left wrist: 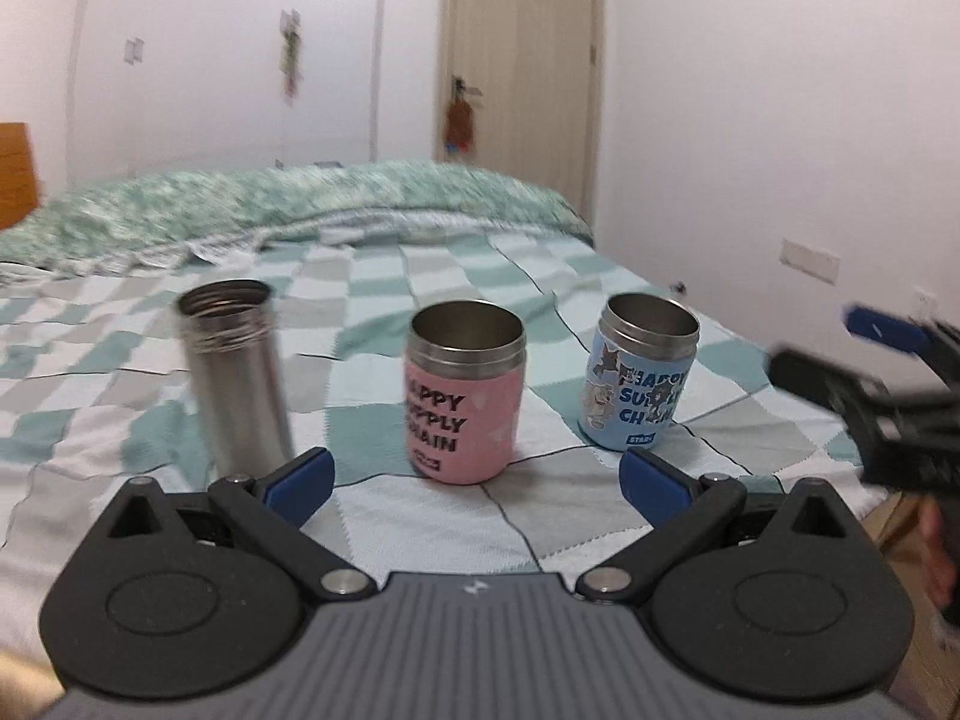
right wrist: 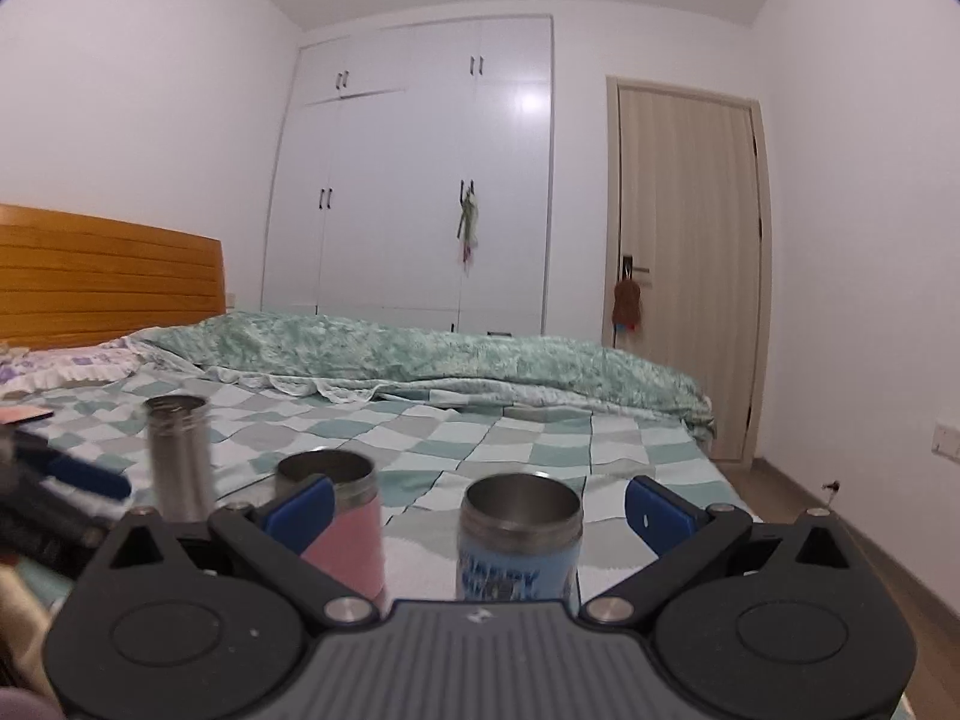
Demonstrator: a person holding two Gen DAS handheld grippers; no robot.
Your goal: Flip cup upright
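Three cups stand upright, mouths up, on the checked bedspread (left wrist: 420,276): a tall plain steel cup (left wrist: 237,372) at left, a pink-sleeved cup (left wrist: 462,396) in the middle, and a blue-sleeved cup (left wrist: 642,372) at right. My left gripper (left wrist: 477,477) is open and empty, just short of the pink cup. My right gripper (right wrist: 480,510) is open and empty, with the blue cup (right wrist: 519,540) close ahead between its fingers. The pink cup (right wrist: 348,516) and steel cup (right wrist: 180,456) show to its left. The right gripper shows blurred at the left wrist view's right edge (left wrist: 864,360).
A rumpled green quilt (right wrist: 450,360) lies across the far side of the bed. A wooden headboard (right wrist: 108,276) is at left, with a white wardrobe (right wrist: 420,180) and a door (right wrist: 684,264) behind. The bed's right edge drops to the floor (right wrist: 870,540).
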